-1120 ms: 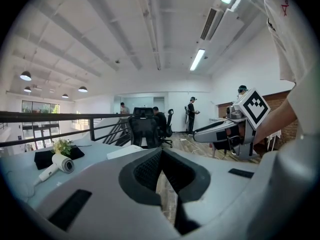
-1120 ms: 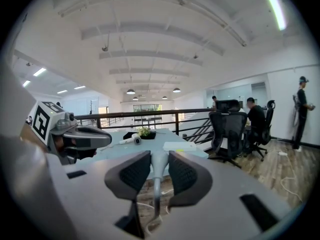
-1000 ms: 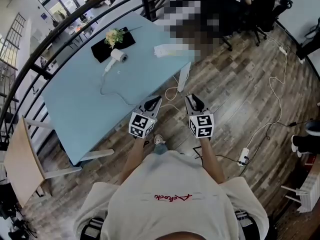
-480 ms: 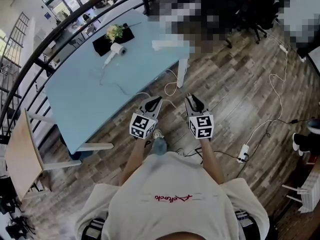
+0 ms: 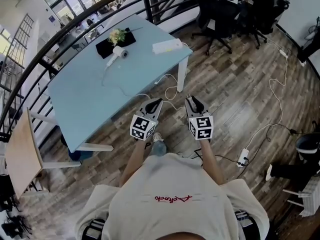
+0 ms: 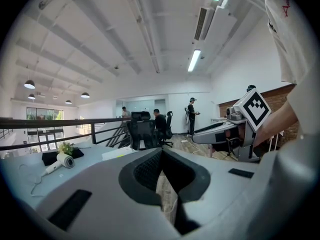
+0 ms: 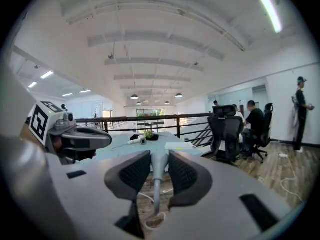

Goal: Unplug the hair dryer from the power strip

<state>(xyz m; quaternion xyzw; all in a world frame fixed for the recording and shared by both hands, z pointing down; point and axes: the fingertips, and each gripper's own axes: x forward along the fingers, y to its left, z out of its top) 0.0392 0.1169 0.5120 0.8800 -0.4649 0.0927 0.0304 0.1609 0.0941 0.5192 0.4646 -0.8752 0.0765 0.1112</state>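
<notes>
The hair dryer (image 5: 118, 54) is seen lying on the far part of the pale blue surface (image 5: 85, 109), at 11 o'clock from the grippers and well apart. What is taken for the power strip (image 5: 167, 46) lies at 12 o'clock. The dryer is judged light and rigid, its cord (image 5: 169, 90) limp, so the stiff plug body should be gripped, not the cord. The left gripper (image 5: 154, 103) has its jaws closed on nothing; the right gripper (image 5: 193, 102) has its jaws partly apart, empty. No container is seen; flowers (image 5: 116, 35) rest on a black mat (image 5: 106, 48).
</notes>
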